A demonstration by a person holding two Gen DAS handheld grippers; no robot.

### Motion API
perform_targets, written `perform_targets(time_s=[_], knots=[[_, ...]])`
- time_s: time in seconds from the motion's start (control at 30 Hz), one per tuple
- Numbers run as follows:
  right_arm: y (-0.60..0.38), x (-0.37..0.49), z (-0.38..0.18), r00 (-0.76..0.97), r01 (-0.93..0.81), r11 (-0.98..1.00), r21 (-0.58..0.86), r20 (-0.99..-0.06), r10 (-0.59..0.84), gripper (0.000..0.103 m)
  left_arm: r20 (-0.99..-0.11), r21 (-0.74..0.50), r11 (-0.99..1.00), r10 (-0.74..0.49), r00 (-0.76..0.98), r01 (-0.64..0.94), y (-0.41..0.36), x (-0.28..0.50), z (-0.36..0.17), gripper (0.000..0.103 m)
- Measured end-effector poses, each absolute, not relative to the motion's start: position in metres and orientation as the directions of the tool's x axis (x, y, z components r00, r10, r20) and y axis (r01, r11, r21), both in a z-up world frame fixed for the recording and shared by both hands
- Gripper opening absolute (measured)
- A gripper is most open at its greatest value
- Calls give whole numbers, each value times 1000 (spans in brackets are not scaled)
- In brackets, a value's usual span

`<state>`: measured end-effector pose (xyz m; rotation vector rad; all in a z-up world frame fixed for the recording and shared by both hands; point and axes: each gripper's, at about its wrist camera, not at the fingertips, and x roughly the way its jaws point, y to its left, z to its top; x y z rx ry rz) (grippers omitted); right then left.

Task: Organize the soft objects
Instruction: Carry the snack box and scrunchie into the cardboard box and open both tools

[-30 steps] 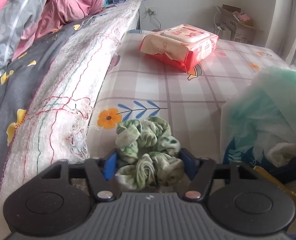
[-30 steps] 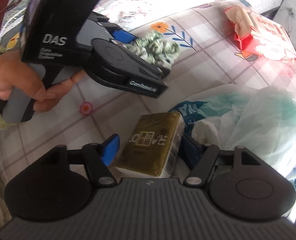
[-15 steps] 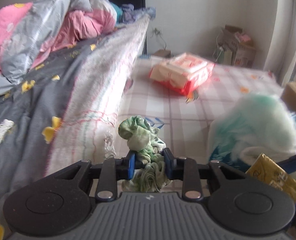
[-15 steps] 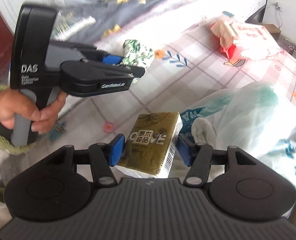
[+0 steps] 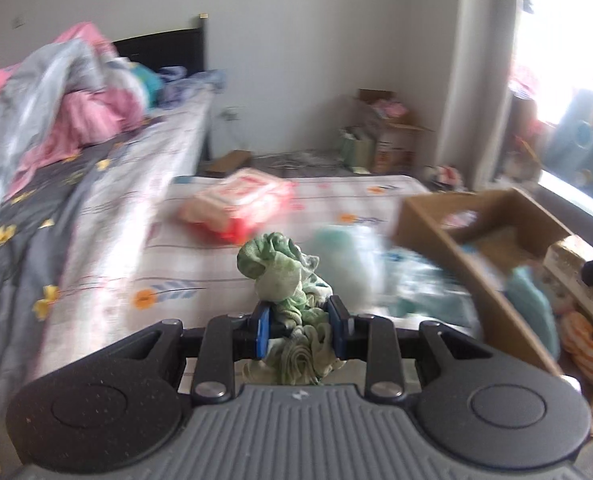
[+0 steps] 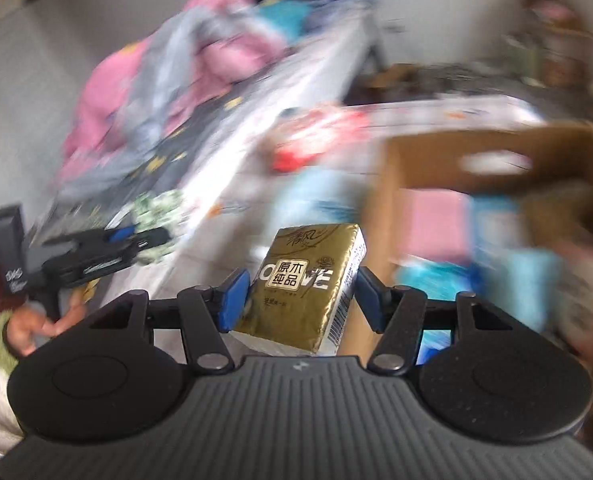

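My left gripper [image 5: 298, 330] is shut on a green and white scrunchie [image 5: 284, 280] and holds it in the air above the checked bed sheet; it also shows in the right wrist view [image 6: 136, 236]. My right gripper [image 6: 302, 298] is shut on a gold tissue pack [image 6: 308, 284], held up beside an open cardboard box [image 6: 476, 148]. The box [image 5: 468, 248] sits to the right in the left wrist view, with soft items inside. Both views are blurred by motion.
A red and white wipes pack [image 5: 236, 204] and a pale green plastic bag [image 5: 352, 264] lie on the sheet [image 5: 192, 264]. A heap of quilts [image 5: 48, 120] fills the left. More boxes [image 5: 380, 136] stand by the far wall.
Both grippers have lifted off the bed with their loads and swung right toward the cardboard box, which has come into view. The left gripper closed on the scrunchie a second ago.
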<state>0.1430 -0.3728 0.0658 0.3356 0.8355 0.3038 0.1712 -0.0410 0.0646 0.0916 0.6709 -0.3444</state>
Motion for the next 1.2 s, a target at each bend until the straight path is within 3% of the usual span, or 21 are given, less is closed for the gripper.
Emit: perform_targets(time_s=[0.2, 0.4, 0.53, 0.73, 0.9, 1.03, 1.2], knots=[[-436, 108, 24, 555, 12, 926, 378, -773, 309, 58, -630, -33, 909, -341, 697, 416, -90, 156, 59, 30], [-448, 119, -26, 397, 6, 925, 379, -850, 345, 60, -641, -32, 896, -359, 679, 444, -121, 144, 53, 30], [-451, 126, -46, 313, 24, 896, 443, -855, 415, 64, -647, -21, 894, -353, 675, 447, -133, 140, 52, 30], [-469, 119, -37, 398, 56, 867, 495, -808, 435, 67, -648, -6, 884, -360, 671, 468, -149, 135, 57, 31], [-500, 86, -4, 597, 100, 805, 585, -683, 422, 68, -640, -42, 833, -446, 626, 551, -174, 130, 70, 31], [-519, 36, 20, 743, 120, 778, 617, -576, 342, 72, -663, -75, 718, -554, 504, 692, -225, 127, 75, 32], [-533, -30, 21, 822, 184, 738, 650, -513, 247, 74, -701, -199, 580, -647, 298, 790, -310, 134, 64, 33]])
